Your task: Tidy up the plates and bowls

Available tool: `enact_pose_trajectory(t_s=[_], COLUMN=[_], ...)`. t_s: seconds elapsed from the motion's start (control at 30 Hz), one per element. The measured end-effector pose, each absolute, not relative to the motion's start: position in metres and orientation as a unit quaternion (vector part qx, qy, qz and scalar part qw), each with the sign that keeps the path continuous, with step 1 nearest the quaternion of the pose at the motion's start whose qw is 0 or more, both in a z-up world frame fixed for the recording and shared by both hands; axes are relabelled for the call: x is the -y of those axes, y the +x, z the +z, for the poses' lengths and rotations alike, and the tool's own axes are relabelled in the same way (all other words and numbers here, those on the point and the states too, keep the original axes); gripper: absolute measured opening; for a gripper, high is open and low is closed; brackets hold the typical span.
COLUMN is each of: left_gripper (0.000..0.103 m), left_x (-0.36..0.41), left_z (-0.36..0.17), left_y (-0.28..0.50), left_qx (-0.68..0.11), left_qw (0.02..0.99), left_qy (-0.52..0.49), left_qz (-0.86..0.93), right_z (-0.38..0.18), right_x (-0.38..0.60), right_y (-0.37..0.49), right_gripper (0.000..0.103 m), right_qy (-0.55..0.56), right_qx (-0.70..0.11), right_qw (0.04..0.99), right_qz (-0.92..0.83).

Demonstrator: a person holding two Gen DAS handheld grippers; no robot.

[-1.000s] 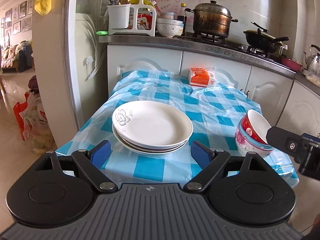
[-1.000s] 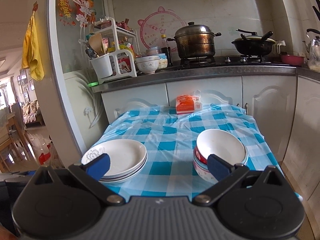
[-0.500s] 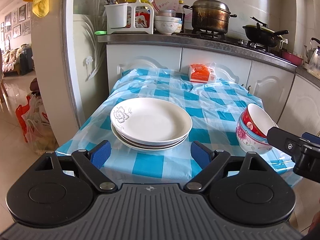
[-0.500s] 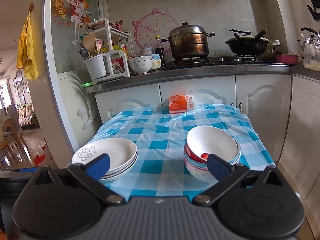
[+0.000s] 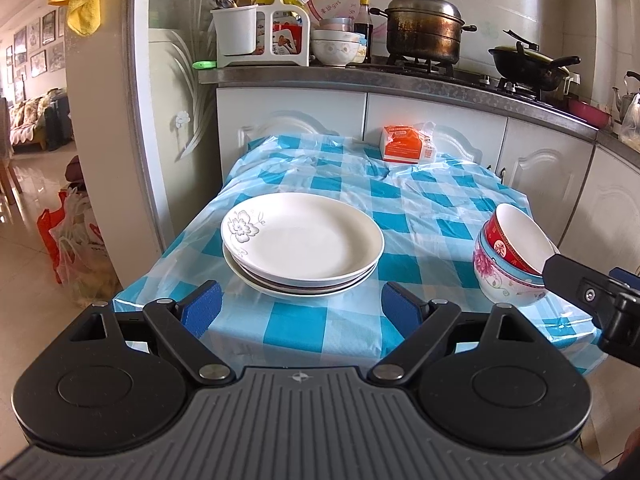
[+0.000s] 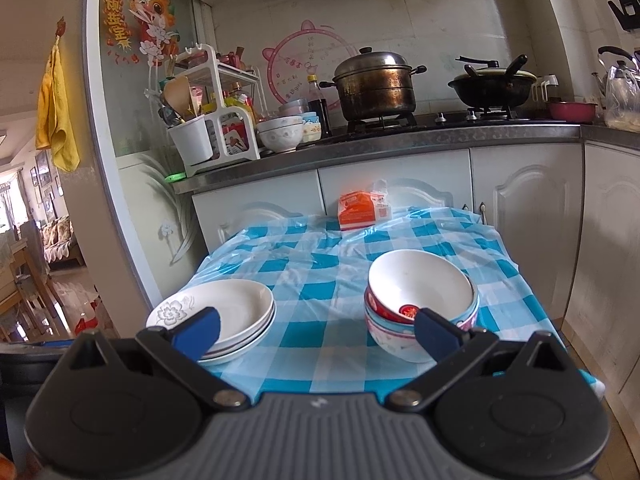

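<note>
White plates (image 5: 302,246) stacked (grey flower on rim); bowls (image 6: 420,304) nested.

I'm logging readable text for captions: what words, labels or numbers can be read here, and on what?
Red wall decoration: gold Chinese characters, too distorted to quote.
Pink circular wall sticker: small writing, too blurred.
Orange packet on the table: print too small.
Red bowl: a round emblem, unreadable.
Nothing else legible.

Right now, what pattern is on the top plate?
White top plate with a grey flower on its rim, clearest in the left wrist view.
</note>
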State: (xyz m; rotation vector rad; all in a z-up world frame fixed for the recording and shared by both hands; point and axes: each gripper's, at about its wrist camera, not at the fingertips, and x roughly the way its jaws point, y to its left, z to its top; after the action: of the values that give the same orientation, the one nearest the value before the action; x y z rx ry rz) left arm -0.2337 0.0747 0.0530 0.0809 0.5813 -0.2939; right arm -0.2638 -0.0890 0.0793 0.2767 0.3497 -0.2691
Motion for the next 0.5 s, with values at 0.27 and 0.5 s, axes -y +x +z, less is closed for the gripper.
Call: enact_pose_trajectory(t_s=[0.27,0.5], left_gripper=[0.103,0.103], left_x=[-0.079,-0.074], left_z=[0.057,0.059], left_y=[-0.238,-0.245], left_qx=[-0.278,-0.27], left_qw=[0.949,0.951], left_qy=[0.044,0.057], left_qz=[-0.139,-0.141], right_z=[0.08,0.082], right_x=[0.091,0.09], right_y=[-0.271,-0.278], right_gripper=[0.102,0.102], right_qy=[0.139,0.137], right_qx=[-0.165,-0.162], right_qw=[0.968,0.969], right_qz=[-0.131,-0.126])
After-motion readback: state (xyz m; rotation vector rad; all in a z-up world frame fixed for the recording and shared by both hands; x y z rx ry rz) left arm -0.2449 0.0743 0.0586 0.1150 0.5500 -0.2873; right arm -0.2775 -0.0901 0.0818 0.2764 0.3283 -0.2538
